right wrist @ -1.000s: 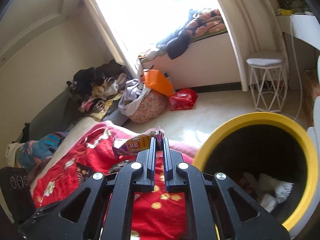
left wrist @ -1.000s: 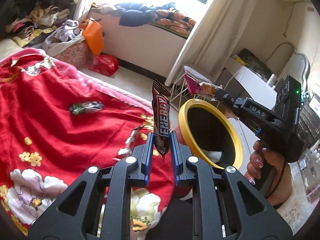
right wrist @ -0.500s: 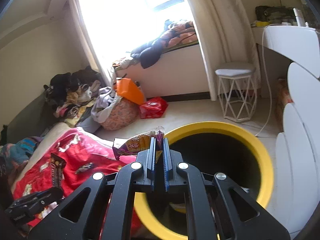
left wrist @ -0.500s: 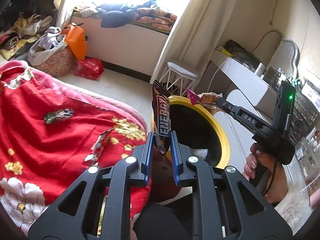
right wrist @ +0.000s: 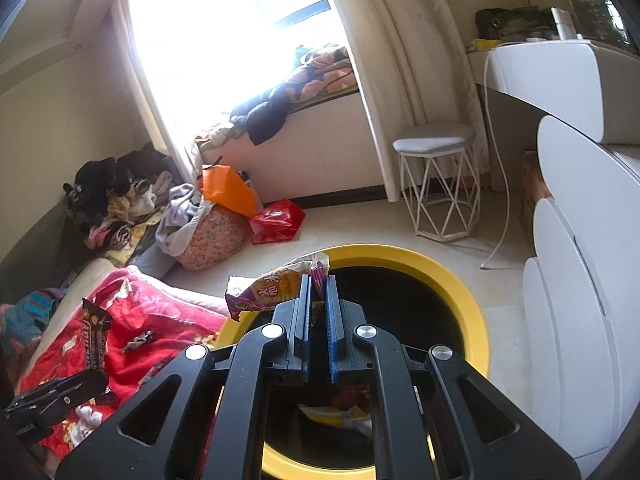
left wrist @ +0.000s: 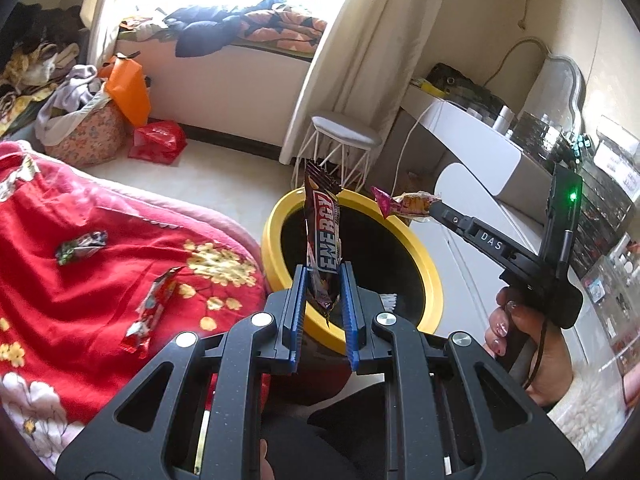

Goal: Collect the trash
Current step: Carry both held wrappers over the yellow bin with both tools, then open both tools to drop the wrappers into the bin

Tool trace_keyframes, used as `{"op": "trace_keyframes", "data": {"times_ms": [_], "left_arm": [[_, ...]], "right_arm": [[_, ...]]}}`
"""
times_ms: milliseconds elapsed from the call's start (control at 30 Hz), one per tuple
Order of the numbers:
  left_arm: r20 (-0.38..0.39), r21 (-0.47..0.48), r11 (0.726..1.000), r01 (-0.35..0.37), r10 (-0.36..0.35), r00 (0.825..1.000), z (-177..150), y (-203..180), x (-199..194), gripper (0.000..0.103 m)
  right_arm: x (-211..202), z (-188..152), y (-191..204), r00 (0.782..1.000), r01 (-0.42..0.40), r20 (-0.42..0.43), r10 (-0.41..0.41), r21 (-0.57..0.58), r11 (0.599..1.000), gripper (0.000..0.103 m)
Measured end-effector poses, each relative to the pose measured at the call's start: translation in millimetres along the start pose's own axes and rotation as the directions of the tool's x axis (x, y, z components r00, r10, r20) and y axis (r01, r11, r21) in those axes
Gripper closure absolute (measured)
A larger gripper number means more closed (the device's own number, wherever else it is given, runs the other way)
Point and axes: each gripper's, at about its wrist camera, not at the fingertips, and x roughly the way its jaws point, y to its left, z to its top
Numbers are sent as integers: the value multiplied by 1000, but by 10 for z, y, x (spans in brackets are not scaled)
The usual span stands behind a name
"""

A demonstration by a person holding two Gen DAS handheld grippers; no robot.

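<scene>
The yellow-rimmed bin (right wrist: 476, 320) is standing on open floor between the red floral blanket (left wrist: 80, 272) and white cabinets (right wrist: 580, 320). The left gripper (left wrist: 323, 292) is pinching a dark brown ENERGY bar wrapper (left wrist: 322, 236) upright over the near rim. The right gripper (right wrist: 316, 296) is clamping a crumpled purple-orange snack packet (right wrist: 272, 288) above the bin's dark mouth.

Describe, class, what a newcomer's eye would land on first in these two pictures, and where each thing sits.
The yellow-rimmed bin on the floor beside the bed fills the middle. The left gripper pinches an upright brown Energy bar wrapper before it, and the right gripper holds a crumpled snack packet over its rim. Left lies the red floral blanket.
</scene>
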Motion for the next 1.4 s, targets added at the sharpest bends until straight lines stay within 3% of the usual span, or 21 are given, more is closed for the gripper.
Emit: {"op": "trace_keyframes", "data": {"times_ms": [700, 1400], "left_arm": [[-73, 68, 997, 35, -30, 997, 5, -345, 527, 91], [-139, 46, 998, 47, -41, 989, 5, -335, 935, 91]], "right_arm": [[57, -110, -370, 994, 100, -47, -98, 48, 994, 96], [175, -141, -460, 993, 75, -93, -68, 66, 995, 93]]}}
